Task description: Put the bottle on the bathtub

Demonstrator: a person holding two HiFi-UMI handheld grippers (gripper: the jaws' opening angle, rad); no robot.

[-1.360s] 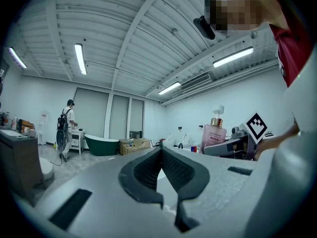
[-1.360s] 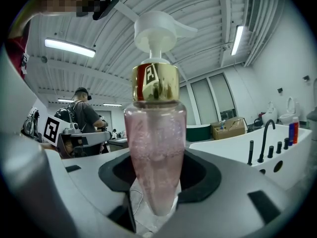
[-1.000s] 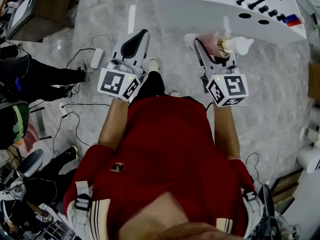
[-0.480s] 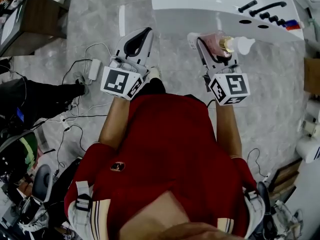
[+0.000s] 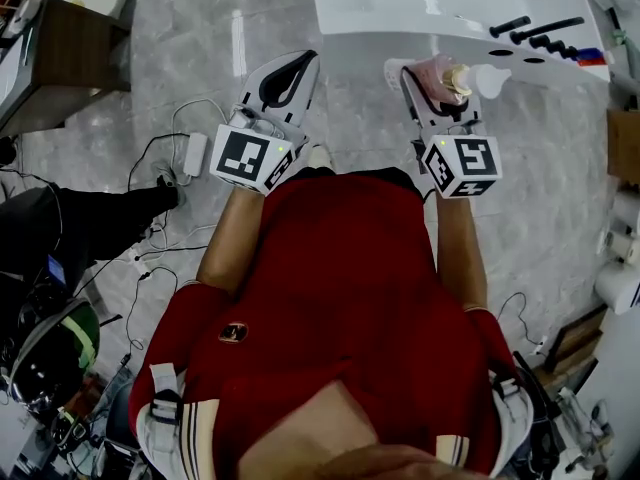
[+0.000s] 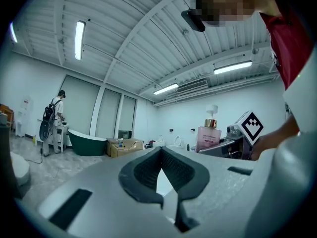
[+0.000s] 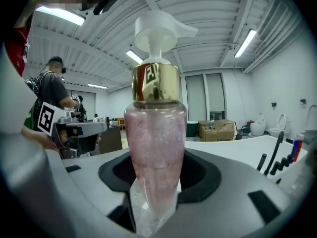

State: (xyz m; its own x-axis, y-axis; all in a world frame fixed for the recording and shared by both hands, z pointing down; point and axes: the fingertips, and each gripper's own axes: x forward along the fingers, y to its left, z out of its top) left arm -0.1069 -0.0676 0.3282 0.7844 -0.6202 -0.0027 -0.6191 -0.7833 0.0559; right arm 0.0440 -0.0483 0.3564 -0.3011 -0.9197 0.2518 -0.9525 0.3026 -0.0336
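Only in the head view: both forearms stretched forward from a red shirt (image 5: 340, 288), side by side, each ending in a marker cube (image 5: 250, 158). At upper centre-left, left tongs (image 5: 298, 65) over the grey marble floor (image 5: 180, 48), pointing toward the top of the frame, short of the white bathtub (image 5: 430, 8). Further right, right tongs (image 5: 425, 73) at the tub's near edge, carrying the pink bottle (image 5: 445, 76) with its white pump head toward the right. Black taps (image 5: 540, 30) on the tub deck at upper right.

Added by the left gripper view: left tongs (image 6: 161, 152) closed tip to tip, gripping nothing, held about level. Far behind at left, a dark green tub (image 6: 89, 143), a person with a backpack (image 6: 52, 118) and cardboard boxes (image 6: 124, 147). At right, the same bottle (image 6: 208, 135) seen side-on, upright, beside the other cube (image 6: 251, 126).

Added by the right gripper view: right tongs (image 7: 158, 175) clamped on the lower body of the bottle (image 7: 156, 148), gold collar and pump standing up at centre frame, tongs tipped slightly downward. Beyond at right, the white tub rim (image 7: 233, 150) and its taps (image 7: 270, 155), apart from the bottle. At left, the left cube (image 7: 45, 117) and a standing person (image 7: 52, 90).
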